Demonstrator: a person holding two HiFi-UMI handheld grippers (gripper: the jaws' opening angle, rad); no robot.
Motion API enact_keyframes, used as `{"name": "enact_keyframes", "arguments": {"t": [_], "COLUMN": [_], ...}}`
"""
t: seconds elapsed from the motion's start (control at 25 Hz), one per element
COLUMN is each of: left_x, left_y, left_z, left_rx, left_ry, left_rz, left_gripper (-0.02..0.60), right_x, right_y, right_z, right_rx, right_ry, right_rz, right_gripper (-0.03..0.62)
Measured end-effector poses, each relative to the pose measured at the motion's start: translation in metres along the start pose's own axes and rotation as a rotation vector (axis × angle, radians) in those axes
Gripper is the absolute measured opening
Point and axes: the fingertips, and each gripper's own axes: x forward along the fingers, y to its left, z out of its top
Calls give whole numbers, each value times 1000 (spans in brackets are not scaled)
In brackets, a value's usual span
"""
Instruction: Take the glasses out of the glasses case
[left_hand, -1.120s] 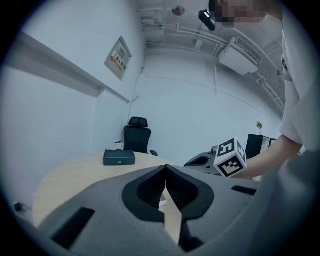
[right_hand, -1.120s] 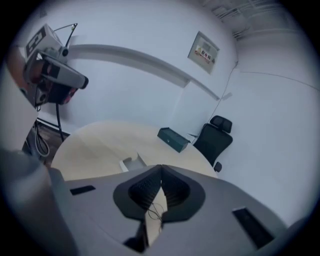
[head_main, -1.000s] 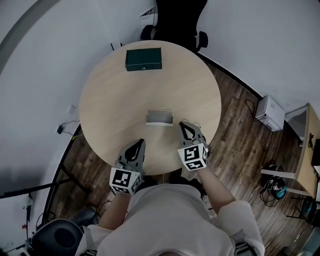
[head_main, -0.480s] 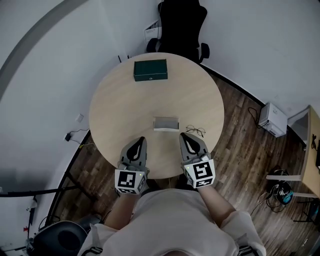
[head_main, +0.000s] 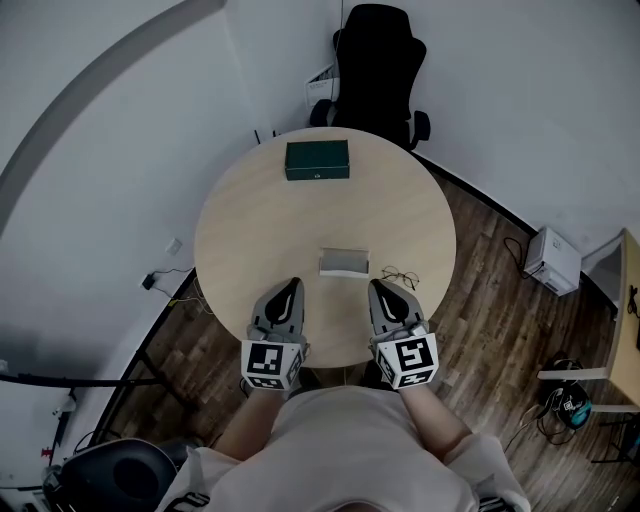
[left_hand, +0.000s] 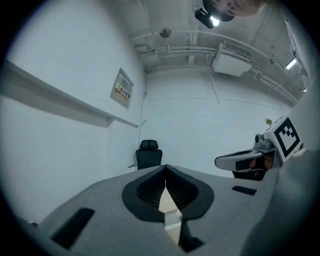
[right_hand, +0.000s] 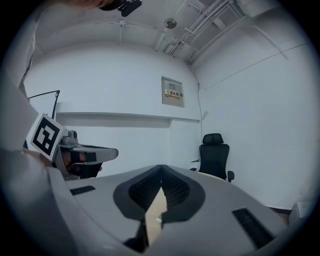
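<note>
The pale glasses case (head_main: 344, 262) lies on the round wooden table (head_main: 260, 220), a little in front of the middle. The thin-framed glasses (head_main: 400, 276) lie on the tabletop just right of the case, outside it. My left gripper (head_main: 291, 284) hovers over the table's near edge, left of the case, shut and holding nothing. My right gripper (head_main: 378, 286) hovers beside it, just short of the glasses, also shut with nothing in it. In the left gripper view the jaws (left_hand: 165, 170) meet at their tips, and so do those in the right gripper view (right_hand: 161, 169).
A dark green box (head_main: 317, 160) sits at the table's far side. A black office chair (head_main: 378, 60) stands behind the table against the white wall. On the wooden floor to the right are a white box-shaped device (head_main: 553, 260) and cables.
Both grippers rose and drew back toward the table's near edge. The right gripper came off the spot where the glasses lie, so they now show beside the case.
</note>
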Motion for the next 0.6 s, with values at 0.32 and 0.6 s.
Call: {"name": "enact_keyframes", "arguments": {"t": [0.32, 0.6], "left_x": [-1, 0], "left_y": [-1, -3], "left_z": [5, 8], "left_rx": [60, 70], "left_ry": [9, 3], "left_rz": [15, 10], "left_gripper": [9, 9], "right_x": [-1, 1], "right_y": [4, 4], "right_z": [1, 2], "right_rx": [-7, -4], "right_ry": [-10, -9], "right_rz": [2, 4], "right_gripper": [12, 12]}}
